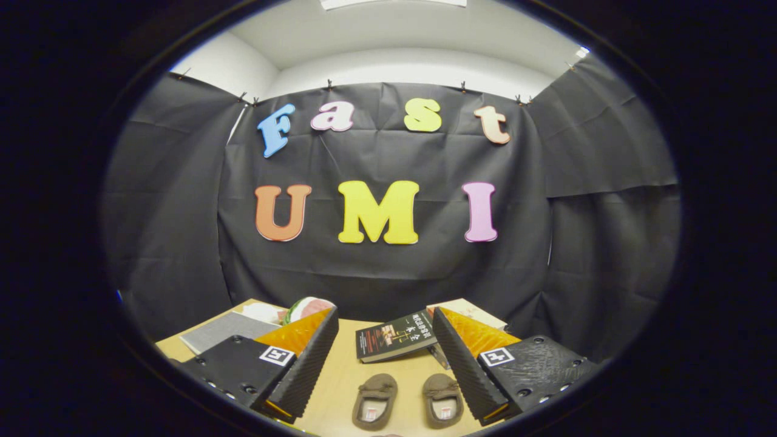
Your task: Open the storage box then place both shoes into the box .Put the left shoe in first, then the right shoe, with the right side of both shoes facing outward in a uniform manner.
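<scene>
Two small brown slip-on shoes lie side by side on the wooden table [340,376], toes pointing away from me. The left shoe [374,399] and the right shoe [442,398] sit between my fingers, low and close. My gripper [383,331] is open, with its fingers spread wide and nothing held. The left finger [306,364] and the right finger [458,364] flank the shoes from above. A grey flat lid-like panel [221,331] lies at the table's far left, possibly the storage box; I cannot tell.
A dark book [394,337] lies just beyond the shoes, with another pale book [470,309] behind the right finger. A white, green and pink object [303,306] sits beyond the left finger. Black cloth walls close the booth behind the table.
</scene>
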The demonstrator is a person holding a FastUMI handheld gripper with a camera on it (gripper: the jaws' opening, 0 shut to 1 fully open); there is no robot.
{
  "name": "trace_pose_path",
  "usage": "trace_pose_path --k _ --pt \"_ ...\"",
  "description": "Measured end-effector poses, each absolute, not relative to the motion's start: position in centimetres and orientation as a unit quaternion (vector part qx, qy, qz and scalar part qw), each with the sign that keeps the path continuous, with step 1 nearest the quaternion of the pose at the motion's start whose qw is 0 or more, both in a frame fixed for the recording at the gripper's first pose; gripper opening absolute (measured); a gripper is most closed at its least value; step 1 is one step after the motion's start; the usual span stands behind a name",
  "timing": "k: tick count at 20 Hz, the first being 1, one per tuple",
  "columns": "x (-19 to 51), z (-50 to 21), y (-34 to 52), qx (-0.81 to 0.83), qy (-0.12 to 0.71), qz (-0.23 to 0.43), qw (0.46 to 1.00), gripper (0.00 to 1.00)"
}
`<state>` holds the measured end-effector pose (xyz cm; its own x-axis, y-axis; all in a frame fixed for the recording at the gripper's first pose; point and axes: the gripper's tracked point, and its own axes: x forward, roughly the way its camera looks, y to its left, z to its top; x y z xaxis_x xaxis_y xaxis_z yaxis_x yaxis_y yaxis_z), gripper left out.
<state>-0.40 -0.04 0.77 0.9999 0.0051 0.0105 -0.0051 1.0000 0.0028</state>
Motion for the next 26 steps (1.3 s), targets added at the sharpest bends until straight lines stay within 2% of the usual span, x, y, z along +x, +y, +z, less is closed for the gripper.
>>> trace_pose_path --k 17,26 --pt "0.9 0.4 2.2 0.005 0.003 0.026 1.0 0.95" --pt "3.4 -4.5 10.3 0.023 0.053 0.114 0.992 0.94"
